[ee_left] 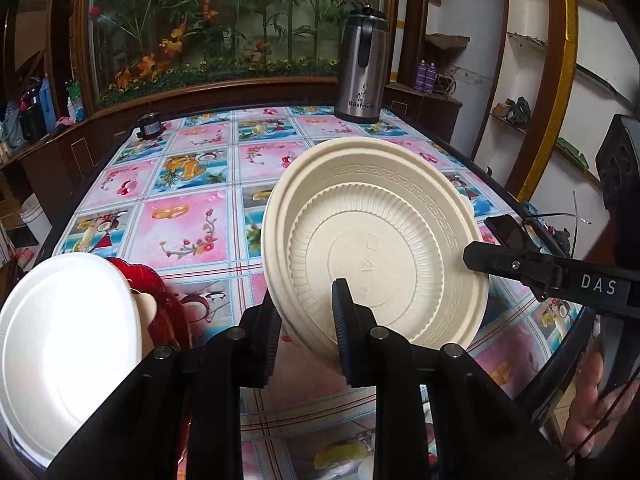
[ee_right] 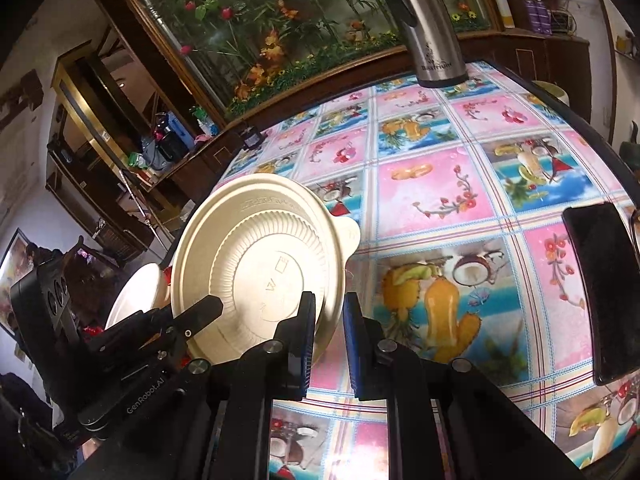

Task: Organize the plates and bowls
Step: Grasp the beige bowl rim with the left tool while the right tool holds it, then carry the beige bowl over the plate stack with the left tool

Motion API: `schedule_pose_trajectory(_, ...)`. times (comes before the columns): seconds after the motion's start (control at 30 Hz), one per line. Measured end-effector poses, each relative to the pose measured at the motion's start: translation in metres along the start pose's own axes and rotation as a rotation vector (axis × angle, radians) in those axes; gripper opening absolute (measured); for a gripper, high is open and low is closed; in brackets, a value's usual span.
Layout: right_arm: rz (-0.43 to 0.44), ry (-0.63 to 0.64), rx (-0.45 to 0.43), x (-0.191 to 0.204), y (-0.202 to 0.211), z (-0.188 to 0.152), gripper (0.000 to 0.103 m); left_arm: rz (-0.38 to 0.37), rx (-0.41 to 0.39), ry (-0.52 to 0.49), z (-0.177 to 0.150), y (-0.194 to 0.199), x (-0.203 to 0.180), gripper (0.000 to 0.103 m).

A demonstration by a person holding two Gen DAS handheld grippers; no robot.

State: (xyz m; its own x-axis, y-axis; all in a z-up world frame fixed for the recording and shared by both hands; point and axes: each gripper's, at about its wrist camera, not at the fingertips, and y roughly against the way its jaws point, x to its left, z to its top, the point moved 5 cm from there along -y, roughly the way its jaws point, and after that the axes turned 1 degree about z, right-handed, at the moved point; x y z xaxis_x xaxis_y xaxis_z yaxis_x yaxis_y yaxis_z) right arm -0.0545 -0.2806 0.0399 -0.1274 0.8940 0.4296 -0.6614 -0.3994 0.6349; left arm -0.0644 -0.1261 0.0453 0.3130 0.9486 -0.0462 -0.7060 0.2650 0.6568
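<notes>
A beige ribbed bowl (ee_left: 372, 232) hangs tilted above the flowered tablecloth, its underside turned toward both cameras. My left gripper (ee_left: 304, 312) is shut on its lower rim, one pad pressed on the underside. My right gripper (ee_right: 328, 320) is shut on the thin rim at the other side of the beige bowl (ee_right: 256, 264). In the left wrist view the right gripper (ee_left: 476, 256) comes in from the right edge. A white plate (ee_left: 68, 340) lies at the lower left on a red glass dish (ee_left: 168, 308). The white plate (ee_right: 138, 292) shows behind the bowl.
A steel thermos jug (ee_left: 360, 68) stands at the table's far edge. A black phone (ee_right: 600, 292) lies near the right edge, and a small black object (ee_left: 150, 124) sits at the far left corner. Wooden cabinets and a flower display ring the table (ee_right: 432, 200).
</notes>
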Motion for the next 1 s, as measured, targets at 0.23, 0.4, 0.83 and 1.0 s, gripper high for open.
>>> schedule_pose_trajectory(0.23,0.050,0.028,-0.009,0.023,0.009,0.009,0.015,0.002,-0.031,0.022,0.008,0.024,0.013,0.022)
schedule_pose_trajectory(0.4,0.113,0.056,0.008,0.049,0.011,0.013,0.016,0.030,-0.066,0.051,0.016,0.047,0.034,0.022)
schedule_pose_trajectory(0.83,0.283,0.189,0.127,0.150,-0.011,0.009,0.018,0.146,-0.085,0.171,-0.001,0.101,0.117,0.022)
schedule_pose_trajectory(1.0,0.332,0.226,0.183,0.188,-0.027,-0.003,0.018,0.189,-0.078,0.235,-0.015,0.109,0.150,0.022)
